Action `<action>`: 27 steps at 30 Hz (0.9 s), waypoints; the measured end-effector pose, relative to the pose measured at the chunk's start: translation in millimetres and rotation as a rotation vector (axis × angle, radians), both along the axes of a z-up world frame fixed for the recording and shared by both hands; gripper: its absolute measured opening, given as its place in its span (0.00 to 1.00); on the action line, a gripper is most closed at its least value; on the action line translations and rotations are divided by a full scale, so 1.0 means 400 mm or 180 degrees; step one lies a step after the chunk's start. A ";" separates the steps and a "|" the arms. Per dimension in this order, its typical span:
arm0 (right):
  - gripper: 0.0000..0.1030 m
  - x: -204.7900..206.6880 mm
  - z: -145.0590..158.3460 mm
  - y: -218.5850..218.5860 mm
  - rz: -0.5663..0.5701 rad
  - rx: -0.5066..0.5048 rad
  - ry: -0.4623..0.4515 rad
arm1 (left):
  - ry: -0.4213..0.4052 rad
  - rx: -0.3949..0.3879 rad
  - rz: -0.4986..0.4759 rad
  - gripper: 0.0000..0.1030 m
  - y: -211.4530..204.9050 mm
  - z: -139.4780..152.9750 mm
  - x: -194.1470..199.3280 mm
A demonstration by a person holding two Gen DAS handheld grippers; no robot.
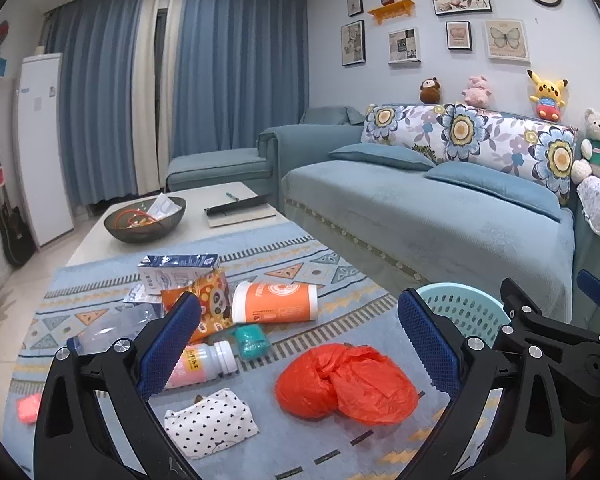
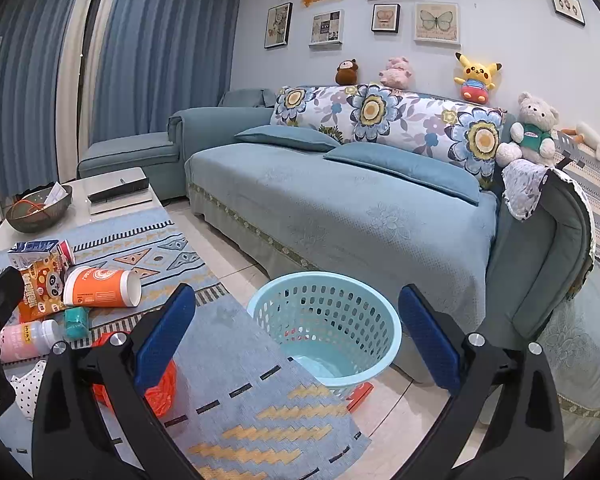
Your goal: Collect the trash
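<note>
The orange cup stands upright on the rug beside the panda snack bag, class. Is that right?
Not quite. The orange cup lies on its side, as the right wrist view shows, its open mouth facing the basket. It is on the rug beside the panda snack bag.

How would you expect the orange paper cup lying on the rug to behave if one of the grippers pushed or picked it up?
The orange cup lies on its side, so a push would probably roll it in a curve. It looks like empty, thin paper: likely light, and easily crushed by a firm squeeze.
</note>
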State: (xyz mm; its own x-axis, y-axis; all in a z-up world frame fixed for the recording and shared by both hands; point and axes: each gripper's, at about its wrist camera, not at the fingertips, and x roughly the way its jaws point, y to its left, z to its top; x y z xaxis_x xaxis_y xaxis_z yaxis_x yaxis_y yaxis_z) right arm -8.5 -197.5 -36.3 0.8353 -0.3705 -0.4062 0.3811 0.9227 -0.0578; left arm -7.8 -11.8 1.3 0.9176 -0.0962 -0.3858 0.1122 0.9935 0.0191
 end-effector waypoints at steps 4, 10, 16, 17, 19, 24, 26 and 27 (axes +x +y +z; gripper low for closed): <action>0.94 -0.001 0.000 0.003 -0.0005 -0.0016 -0.0009 | 0.0003 0.0003 -0.0004 0.93 0.000 0.001 0.000; 0.94 0.002 -0.003 -0.001 -0.0007 0.0039 0.0025 | -0.0001 0.0004 -0.0005 0.93 0.001 0.000 -0.001; 0.94 0.005 -0.005 -0.012 -0.0014 0.0073 0.0036 | -0.0004 0.0009 -0.0007 0.93 0.002 0.001 -0.002; 0.94 0.006 -0.005 -0.012 -0.0014 0.0073 0.0033 | -0.0002 0.0015 -0.0009 0.93 0.004 0.002 -0.001; 0.94 0.005 -0.005 -0.012 -0.0015 0.0071 0.0033 | -0.0004 0.0022 -0.0011 0.93 0.004 0.003 -0.002; 0.94 0.006 -0.005 -0.011 -0.0018 0.0077 0.0037 | -0.0019 0.0056 -0.0008 0.93 -0.002 0.004 0.000; 0.94 0.005 -0.006 -0.012 -0.0016 0.0077 0.0036 | -0.0019 0.0061 -0.0011 0.93 -0.001 0.003 0.003; 0.94 0.005 -0.006 -0.013 -0.0014 0.0078 0.0036 | -0.0018 0.0055 -0.0014 0.93 -0.001 0.003 0.002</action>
